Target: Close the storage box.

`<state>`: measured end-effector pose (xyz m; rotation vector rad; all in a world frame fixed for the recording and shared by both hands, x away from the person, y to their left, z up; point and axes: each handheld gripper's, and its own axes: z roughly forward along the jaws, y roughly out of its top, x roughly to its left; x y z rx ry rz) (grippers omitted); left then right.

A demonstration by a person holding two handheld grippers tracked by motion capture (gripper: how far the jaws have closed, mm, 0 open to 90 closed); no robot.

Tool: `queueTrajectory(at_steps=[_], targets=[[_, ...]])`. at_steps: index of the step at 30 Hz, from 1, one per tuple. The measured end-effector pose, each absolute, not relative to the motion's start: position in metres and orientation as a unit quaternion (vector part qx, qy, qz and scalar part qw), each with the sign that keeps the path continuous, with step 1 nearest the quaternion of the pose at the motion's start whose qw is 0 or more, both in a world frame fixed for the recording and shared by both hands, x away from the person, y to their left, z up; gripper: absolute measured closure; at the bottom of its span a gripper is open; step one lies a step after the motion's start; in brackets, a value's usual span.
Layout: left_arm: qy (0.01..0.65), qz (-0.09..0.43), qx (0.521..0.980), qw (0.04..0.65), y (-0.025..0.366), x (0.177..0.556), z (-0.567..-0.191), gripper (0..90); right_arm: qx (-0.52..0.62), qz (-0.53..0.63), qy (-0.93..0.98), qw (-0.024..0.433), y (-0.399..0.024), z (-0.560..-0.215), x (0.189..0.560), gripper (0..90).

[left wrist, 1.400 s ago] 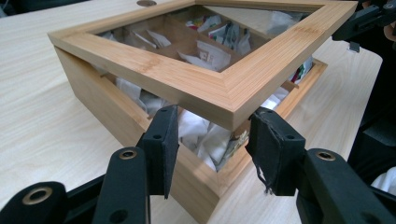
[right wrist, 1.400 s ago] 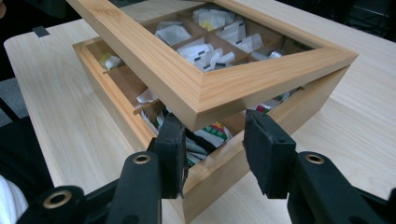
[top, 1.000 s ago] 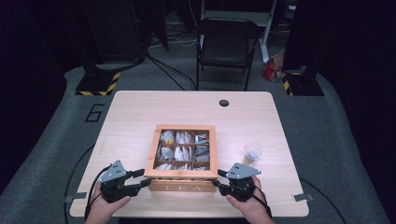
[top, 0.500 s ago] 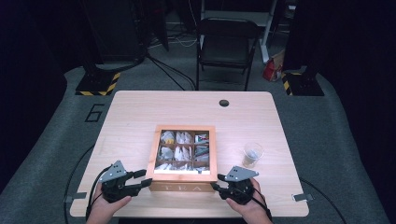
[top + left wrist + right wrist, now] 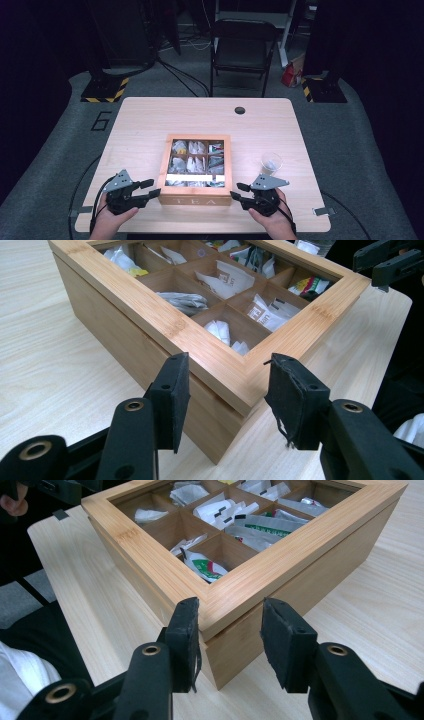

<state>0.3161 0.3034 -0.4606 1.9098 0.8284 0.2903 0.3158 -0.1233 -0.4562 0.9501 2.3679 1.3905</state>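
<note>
Square bamboo tea box (image 5: 195, 172), nine compartments

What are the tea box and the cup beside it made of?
Tea box: looks like bamboo or light wood with a smooth finish, showing fine grain and jointed strips; the lid seems to have a clear pane, judging by a glare band. Cup: clear, probably plastic or glass; cannot tell which.

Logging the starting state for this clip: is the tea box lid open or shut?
Shut. The tea box lid frame lies flat on the body, its seam closed at both near corners; the packets show through the window.
</note>
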Motion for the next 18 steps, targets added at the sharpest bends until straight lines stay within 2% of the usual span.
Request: queueTrajectory(at_steps=[18], targets=[[0.358,0.130,0.778,0.500,0.322,0.321,-0.453,51.2,0.340,0.453,0.809,0.158,-0.138,-0.453,0.321,57.9]])
